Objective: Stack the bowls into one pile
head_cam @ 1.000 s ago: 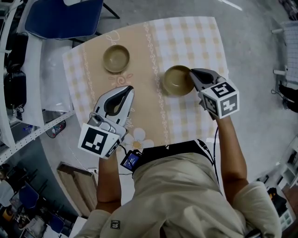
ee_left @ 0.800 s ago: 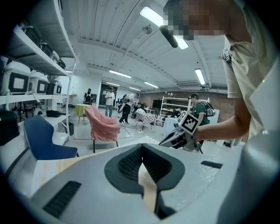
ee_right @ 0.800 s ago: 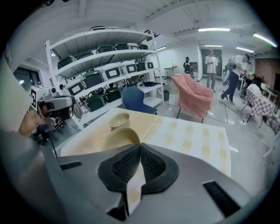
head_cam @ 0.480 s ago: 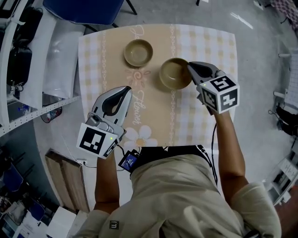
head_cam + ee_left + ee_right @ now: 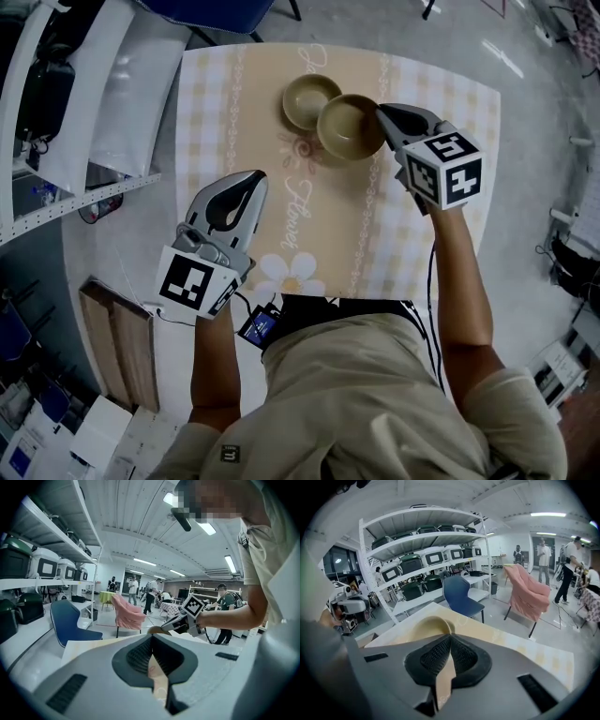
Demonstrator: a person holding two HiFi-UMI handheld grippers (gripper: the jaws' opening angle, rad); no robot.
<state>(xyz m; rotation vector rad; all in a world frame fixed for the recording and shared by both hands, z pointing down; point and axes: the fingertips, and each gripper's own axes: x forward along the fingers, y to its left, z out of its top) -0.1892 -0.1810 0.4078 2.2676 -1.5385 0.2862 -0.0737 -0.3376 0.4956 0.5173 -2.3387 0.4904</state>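
Two tan bowls are on the far part of the checked table (image 5: 309, 225). One bowl (image 5: 307, 98) rests on the cloth. The other bowl (image 5: 350, 127) is held by its right rim in my right gripper (image 5: 382, 117), shut on it, and its left edge overlaps the resting bowl's right side. In the right gripper view the held bowl (image 5: 424, 627) curves out just beyond the shut jaws. My left gripper (image 5: 255, 178) hovers over the table's near left, shut with nothing in it. The left gripper view shows the held bowl (image 5: 157, 630) far ahead.
A blue chair (image 5: 206, 11) stands beyond the table's far edge. Shelving (image 5: 56, 103) with dark boxes runs along the left, and a wooden board (image 5: 112, 347) lies on the floor near left. Grey floor surrounds the table on the right.
My right gripper has carried its bowl left and away from me, from well apart to overlapping the resting bowl. The left gripper has held its place.
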